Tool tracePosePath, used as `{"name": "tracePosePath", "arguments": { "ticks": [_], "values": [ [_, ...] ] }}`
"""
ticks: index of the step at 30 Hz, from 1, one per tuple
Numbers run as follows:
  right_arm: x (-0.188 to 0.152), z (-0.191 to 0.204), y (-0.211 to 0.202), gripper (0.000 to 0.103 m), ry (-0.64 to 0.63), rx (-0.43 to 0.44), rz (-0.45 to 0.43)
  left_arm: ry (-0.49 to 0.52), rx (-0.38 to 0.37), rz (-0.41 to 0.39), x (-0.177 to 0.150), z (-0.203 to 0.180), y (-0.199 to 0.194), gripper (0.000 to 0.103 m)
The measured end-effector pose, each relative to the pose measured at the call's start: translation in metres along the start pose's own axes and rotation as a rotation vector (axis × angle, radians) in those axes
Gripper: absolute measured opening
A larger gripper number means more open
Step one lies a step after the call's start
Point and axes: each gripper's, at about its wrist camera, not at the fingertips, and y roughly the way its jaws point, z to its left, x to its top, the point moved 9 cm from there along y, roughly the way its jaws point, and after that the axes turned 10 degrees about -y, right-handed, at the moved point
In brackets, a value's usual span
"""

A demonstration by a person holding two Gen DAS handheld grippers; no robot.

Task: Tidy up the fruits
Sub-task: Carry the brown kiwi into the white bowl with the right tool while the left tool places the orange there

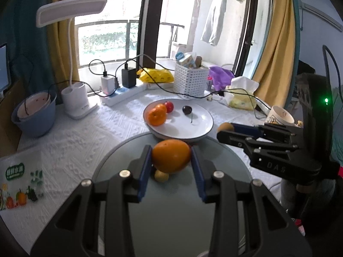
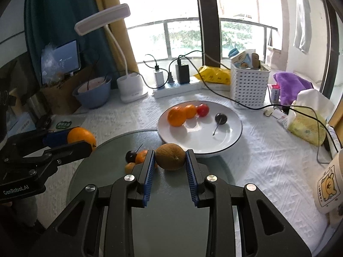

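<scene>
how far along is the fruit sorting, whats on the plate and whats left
Done: two oranges, a red fruit and a dark cherry sit on the white plate. In hand: the left gripper holds an orange, the right gripper a brown fruit. Left: a few small fruits on the grey round tray.

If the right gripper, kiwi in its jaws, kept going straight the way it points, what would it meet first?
Probably the near rim of the white plate, just beyond the kiwi held in the right gripper; depth is uncertain.
</scene>
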Motion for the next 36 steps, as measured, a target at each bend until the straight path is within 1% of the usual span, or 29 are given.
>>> {"name": "tracePosePath", "arguments": {
  "ticks": [8,13,19,27,31,36],
  "values": [
    [0.007,-0.025,0.007,0.031,0.030,-0.016,-0.004,0.039,-0.008,0.004,0.019,-0.011,0.014,0.038],
    [0.025,-0.042,0.002,0.031,0.041,-0.038,-0.040,0.067,-0.023,-0.026,0.043,-0.021,0.020,0.038],
    [0.044,-0.063,0.003,0.031,0.039,-0.070,-0.070,0.093,-0.044,-0.034,0.060,-0.028,0.035,0.038],
    [0.049,-0.092,0.024,0.031,0.043,-0.109,-0.046,0.103,-0.065,-0.006,0.064,-0.032,0.067,0.038],
    [0.050,-0.104,0.035,0.031,0.050,-0.123,-0.035,0.106,-0.062,0.006,0.065,-0.032,0.088,0.038],
    [0.049,-0.114,0.051,0.031,0.056,-0.126,-0.013,0.101,-0.058,0.040,0.061,-0.028,0.112,0.038]
  ]
}}
